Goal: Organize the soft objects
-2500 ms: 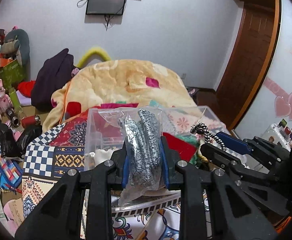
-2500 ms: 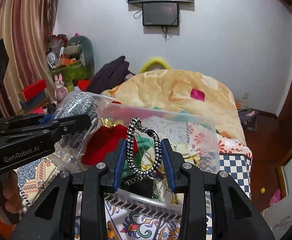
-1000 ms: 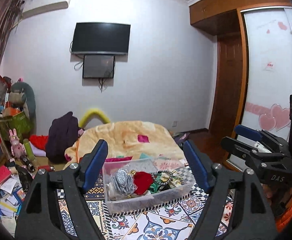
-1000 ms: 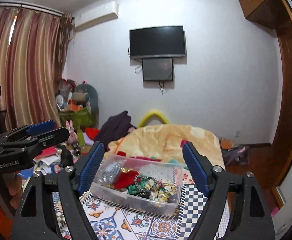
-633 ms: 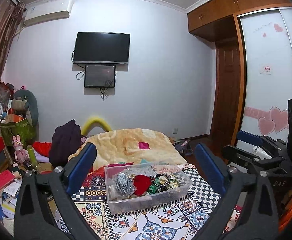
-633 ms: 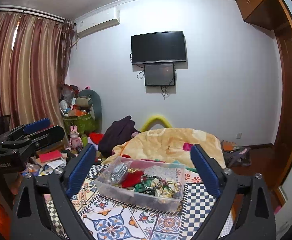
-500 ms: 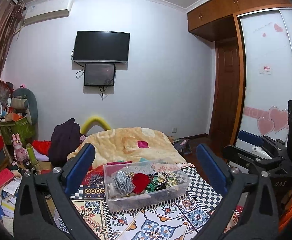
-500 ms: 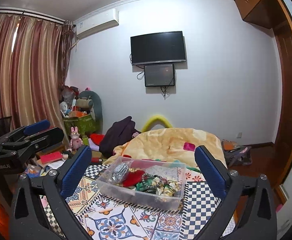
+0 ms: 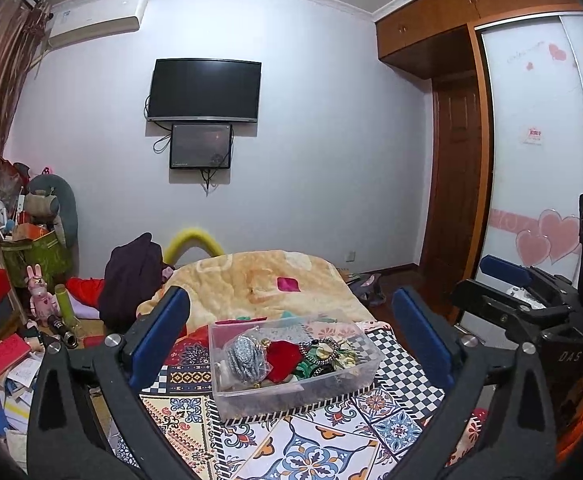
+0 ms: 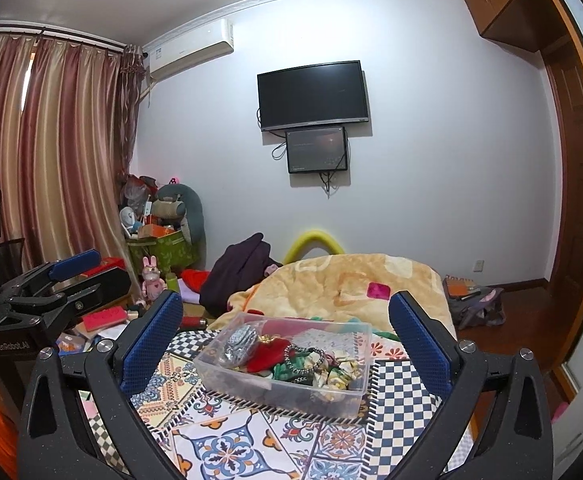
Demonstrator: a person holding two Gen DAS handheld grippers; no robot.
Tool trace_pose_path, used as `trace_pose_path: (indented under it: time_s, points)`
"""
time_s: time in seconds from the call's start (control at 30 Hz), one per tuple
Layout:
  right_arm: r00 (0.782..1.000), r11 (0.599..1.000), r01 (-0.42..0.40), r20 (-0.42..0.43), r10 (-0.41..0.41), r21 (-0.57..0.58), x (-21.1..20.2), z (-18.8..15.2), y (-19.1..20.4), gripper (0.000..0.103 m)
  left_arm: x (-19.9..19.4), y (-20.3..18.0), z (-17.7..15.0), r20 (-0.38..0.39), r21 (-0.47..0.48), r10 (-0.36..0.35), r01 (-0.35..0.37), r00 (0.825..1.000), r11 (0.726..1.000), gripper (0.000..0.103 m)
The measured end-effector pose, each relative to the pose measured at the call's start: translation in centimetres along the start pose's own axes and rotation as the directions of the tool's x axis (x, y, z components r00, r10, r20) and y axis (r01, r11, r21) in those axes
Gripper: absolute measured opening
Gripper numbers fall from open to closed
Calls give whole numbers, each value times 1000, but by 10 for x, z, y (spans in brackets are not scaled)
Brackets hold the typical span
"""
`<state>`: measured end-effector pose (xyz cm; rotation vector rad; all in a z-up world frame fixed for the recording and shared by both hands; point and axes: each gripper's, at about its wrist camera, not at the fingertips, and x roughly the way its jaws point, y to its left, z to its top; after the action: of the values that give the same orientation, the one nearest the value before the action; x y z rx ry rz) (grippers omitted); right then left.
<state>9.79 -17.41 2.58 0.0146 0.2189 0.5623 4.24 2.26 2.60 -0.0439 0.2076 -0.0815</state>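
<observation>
A clear plastic bin (image 9: 291, 394) sits on the patterned quilt, also in the right wrist view (image 10: 227, 376). In it lie a bagged silver-grey item (image 9: 245, 360), a red soft item (image 9: 283, 358) and a black-and-white hair tie (image 10: 305, 354) among green and cream pieces. My left gripper (image 9: 291, 330) is wide open and empty, held back and above the bin. My right gripper (image 10: 285, 330) is also wide open and empty, back from the bin. Each gripper shows at the edge of the other's view.
A tan blanket (image 9: 263, 280) is heaped behind the bin. A dark garment (image 9: 131, 276) and floor clutter with a green box (image 10: 159, 254) lie left. A wooden door (image 9: 455, 184) and wardrobe stand right. A TV (image 10: 313, 94) hangs on the wall.
Both grippers let go of the bagged silver item and the hair tie into the bin, opened wide and pulled back and up. Since half a second ago little has moved.
</observation>
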Motion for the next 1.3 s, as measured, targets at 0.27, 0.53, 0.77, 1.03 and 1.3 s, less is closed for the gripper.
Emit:
trace_pose_path:
  time_s: [0.27,0.53,0.77,1.03,1.3]
  points:
    - [1000,1000,1,-1,-1,5,0,0,0,103,2,-2,-1,-7,2,2,-2,1000,1000,103]
    - [1000,1000,-2,-3,2,10,-1,-1,-1,103,4,-1,-3,-16,-3,4,-4,1000,1000,103]
    - [1000,1000,-1,-4,1,10,-1,0,-1,103,3,-1,-3,-17,-5,2,-2,1000,1000,103]
    - [1000,1000,1,-8,-1,10,-1,0,-2,103,3,0,-3,-18,-5,1,-1,1000,1000,103]
    - [1000,1000,-2,-6,2,10,-3,0,-2,103,3,-1,-2,-15,-6,-3,3,1000,1000,103]
